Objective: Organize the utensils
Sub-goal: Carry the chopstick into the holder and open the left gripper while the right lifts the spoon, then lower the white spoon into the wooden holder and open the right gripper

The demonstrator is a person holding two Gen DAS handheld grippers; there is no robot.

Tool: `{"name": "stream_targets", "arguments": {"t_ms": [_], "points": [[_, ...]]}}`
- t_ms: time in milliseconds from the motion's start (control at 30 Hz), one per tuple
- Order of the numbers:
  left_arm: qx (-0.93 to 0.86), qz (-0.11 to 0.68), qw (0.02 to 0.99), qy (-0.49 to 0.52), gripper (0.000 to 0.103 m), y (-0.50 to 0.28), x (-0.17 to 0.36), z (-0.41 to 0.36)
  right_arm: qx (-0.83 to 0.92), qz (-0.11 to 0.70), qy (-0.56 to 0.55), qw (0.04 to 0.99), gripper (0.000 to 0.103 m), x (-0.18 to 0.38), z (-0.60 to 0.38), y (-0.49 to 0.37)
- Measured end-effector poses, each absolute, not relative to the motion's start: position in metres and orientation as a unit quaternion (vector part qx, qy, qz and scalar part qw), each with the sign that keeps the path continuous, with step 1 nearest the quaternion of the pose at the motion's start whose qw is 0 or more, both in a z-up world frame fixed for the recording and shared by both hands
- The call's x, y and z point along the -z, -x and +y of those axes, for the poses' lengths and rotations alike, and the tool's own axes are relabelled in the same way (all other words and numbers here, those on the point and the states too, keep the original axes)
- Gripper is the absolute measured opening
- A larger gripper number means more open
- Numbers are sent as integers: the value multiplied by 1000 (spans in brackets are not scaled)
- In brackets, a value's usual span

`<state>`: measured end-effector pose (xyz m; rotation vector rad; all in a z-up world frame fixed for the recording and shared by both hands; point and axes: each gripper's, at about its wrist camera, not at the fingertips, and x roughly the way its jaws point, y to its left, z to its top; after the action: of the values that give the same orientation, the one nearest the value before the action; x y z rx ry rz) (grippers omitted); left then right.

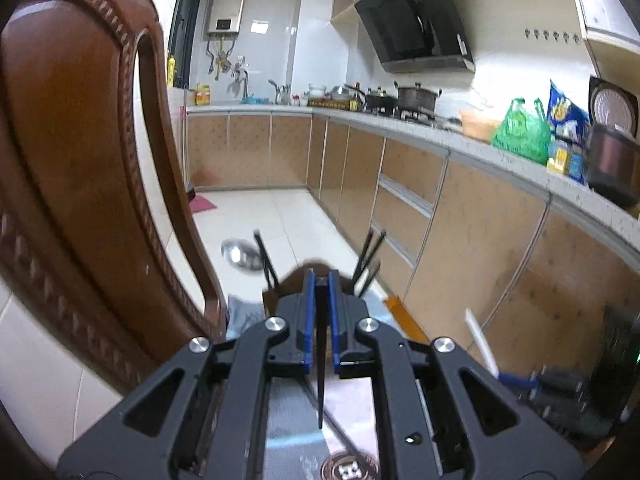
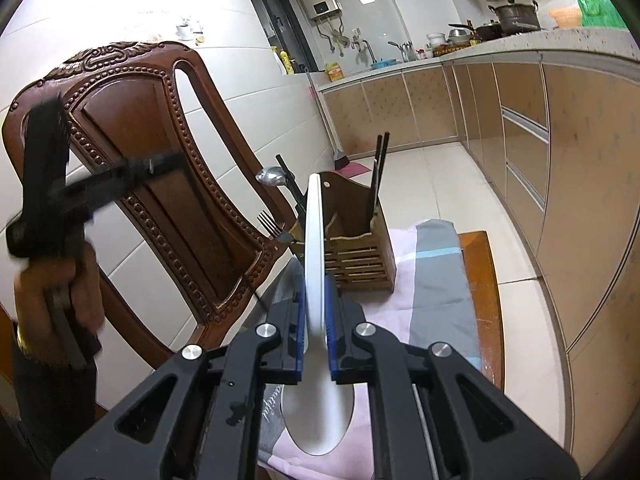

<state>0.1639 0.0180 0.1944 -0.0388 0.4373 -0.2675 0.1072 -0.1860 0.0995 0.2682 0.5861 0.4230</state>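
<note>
My right gripper (image 2: 314, 280) is shut on a white ceramic spoon (image 2: 314, 240); its handle points forward toward a wooden utensil holder (image 2: 356, 248). The holder stands on a cloth-covered table and holds dark chopsticks (image 2: 378, 168), a metal spoon (image 2: 272, 176) and a fork (image 2: 272, 226). My left gripper (image 1: 320, 280) is shut on a dark chopstick (image 1: 320, 360), raised above the holder (image 1: 296, 276), whose chopsticks (image 1: 370, 256) poke up beyond the fingertips. The left gripper also shows blurred at the left of the right wrist view (image 2: 48, 184).
A carved wooden chair (image 2: 160, 184) stands close on the left, against a tiled wall. The table (image 2: 476, 280) has a striped cloth (image 2: 424, 288). A kitchen counter (image 1: 440, 136) with pots, bags and a rice cooker runs along the right. The white spoon also appears in the left wrist view (image 1: 480, 344).
</note>
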Motion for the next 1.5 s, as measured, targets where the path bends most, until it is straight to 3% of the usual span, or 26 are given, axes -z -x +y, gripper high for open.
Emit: {"name": "stream_targets", "arguments": {"t_ms": [233, 400, 600, 833, 867, 900, 967, 1100, 1500], "points": [[118, 179, 976, 42, 6, -203, -251, 17, -206, 297, -151, 920, 9, -83, -205, -107], [97, 159, 979, 79, 6, -233, -260, 24, -203, 300, -161, 918, 9, -78, -216, -109], [61, 170, 975, 130, 6, -273, -203, 35, -202, 302, -165, 917, 9, -73, -222, -112], [53, 237, 960, 136, 7, -294, -133, 36, -209, 295, -150, 920, 9, -83, -216, -119], [49, 239, 961, 127, 21, -292, -128, 35, -210, 289, -148, 922, 9, -87, -213, -122], [41, 243, 963, 113, 58, -290, -123, 33, -211, 286, -146, 923, 9, -89, -212, -126], [16, 225, 971, 85, 92, -277, -120, 30, -218, 275, -142, 926, 9, -96, -205, -137], [5, 190, 981, 35, 99, -237, -117, 28, -230, 250, -134, 931, 9, -106, -186, -171], [65, 157, 984, 51, 99, -174, -93, 39, -200, 173, -109, 958, 10, -71, -128, -297]]}}
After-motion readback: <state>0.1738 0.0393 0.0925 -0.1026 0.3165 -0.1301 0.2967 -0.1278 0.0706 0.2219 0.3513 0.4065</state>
